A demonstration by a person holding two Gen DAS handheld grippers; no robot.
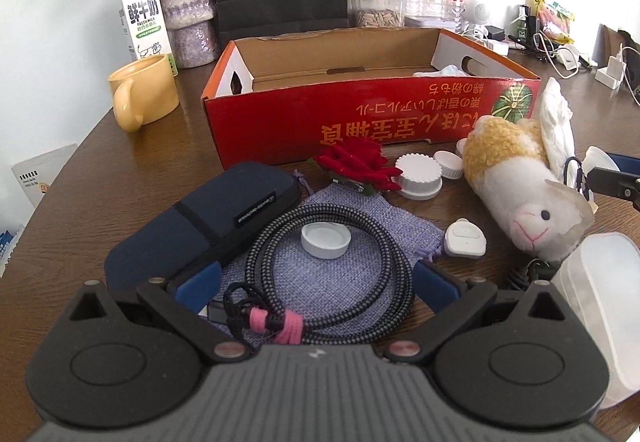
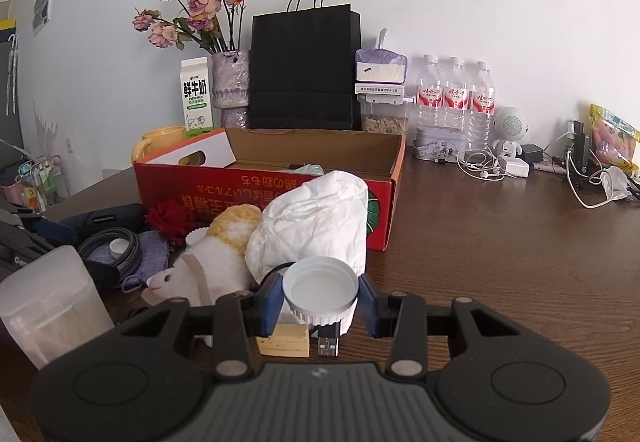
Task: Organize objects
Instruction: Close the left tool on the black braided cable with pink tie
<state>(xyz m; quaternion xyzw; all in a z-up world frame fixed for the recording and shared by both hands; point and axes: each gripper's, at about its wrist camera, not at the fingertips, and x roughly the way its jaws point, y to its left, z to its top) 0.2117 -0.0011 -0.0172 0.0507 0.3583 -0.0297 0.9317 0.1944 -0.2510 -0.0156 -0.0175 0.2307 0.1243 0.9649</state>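
My left gripper (image 1: 318,282) stands open over a coiled braided cable (image 1: 332,278) that lies on a purple cloth pouch (image 1: 352,213), with a small white cap (image 1: 326,240) inside the coil. A dark blue case (image 1: 192,226) lies to the left. A red felt rose (image 1: 356,161), white lids (image 1: 418,173) and a plush sheep (image 1: 516,177) lie before the red cardboard box (image 1: 360,113). My right gripper (image 2: 320,298) is shut on a white ribbed lid (image 2: 320,292), held above a wooden block (image 2: 284,340) and a USB plug (image 2: 329,345). Crumpled white paper (image 2: 316,217) leans on the red cardboard box (image 2: 224,185).
A yellow mug (image 1: 144,93), milk carton (image 1: 144,17), vase with dried roses (image 1: 188,9) and black paper bag (image 2: 304,69) stand behind the box. Water bottles (image 2: 456,97), chargers and cables crowd the back right. A translucent plastic container (image 2: 48,302) stands at the left of the right wrist view.
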